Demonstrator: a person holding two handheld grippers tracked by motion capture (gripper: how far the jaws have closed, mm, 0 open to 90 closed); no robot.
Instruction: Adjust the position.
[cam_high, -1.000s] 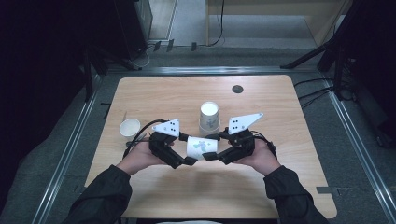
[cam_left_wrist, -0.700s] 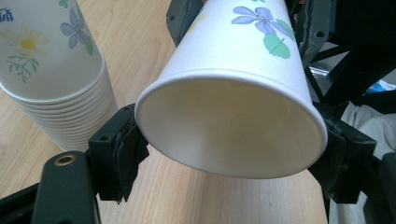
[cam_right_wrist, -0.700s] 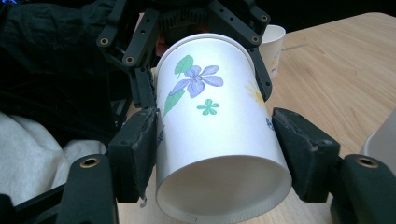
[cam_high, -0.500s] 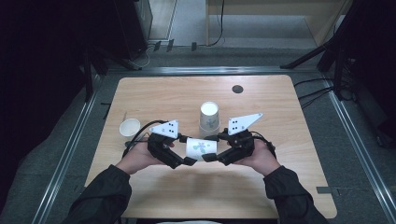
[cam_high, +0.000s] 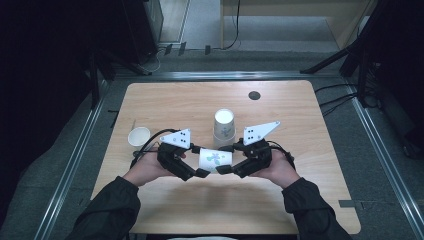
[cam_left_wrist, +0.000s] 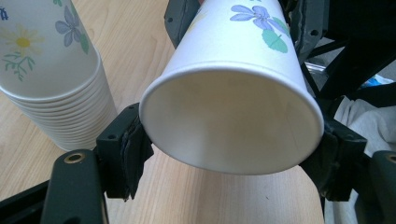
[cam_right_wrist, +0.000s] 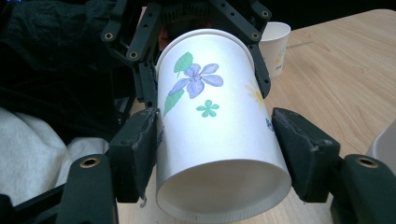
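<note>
The table (cam_high: 300, 210) is pale wood, with a dark round spot (cam_high: 254, 95) near its far edge. Both forearms come in from the near side, and the two grippers meet over the table's near middle with one paper cup (cam_high: 215, 159) lying on its side between them, clear of the wood.

The left gripper (cam_high: 202, 172) has just been closing its jaws, and they now pinch the cup at its open rim; the left gripper view looks straight into the cup's mouth (cam_left_wrist: 232, 119), a pad pressed on either side.

The right gripper (cam_high: 220, 170) clamps the cup near its base, its pads (cam_right_wrist: 140, 147) tight on the flowered wall.

Just beyond the held cup stands a stack of upturned cups (cam_high: 224, 127). A single cup (cam_high: 139, 136) sits upright at the left, well apart from the stack.
</note>
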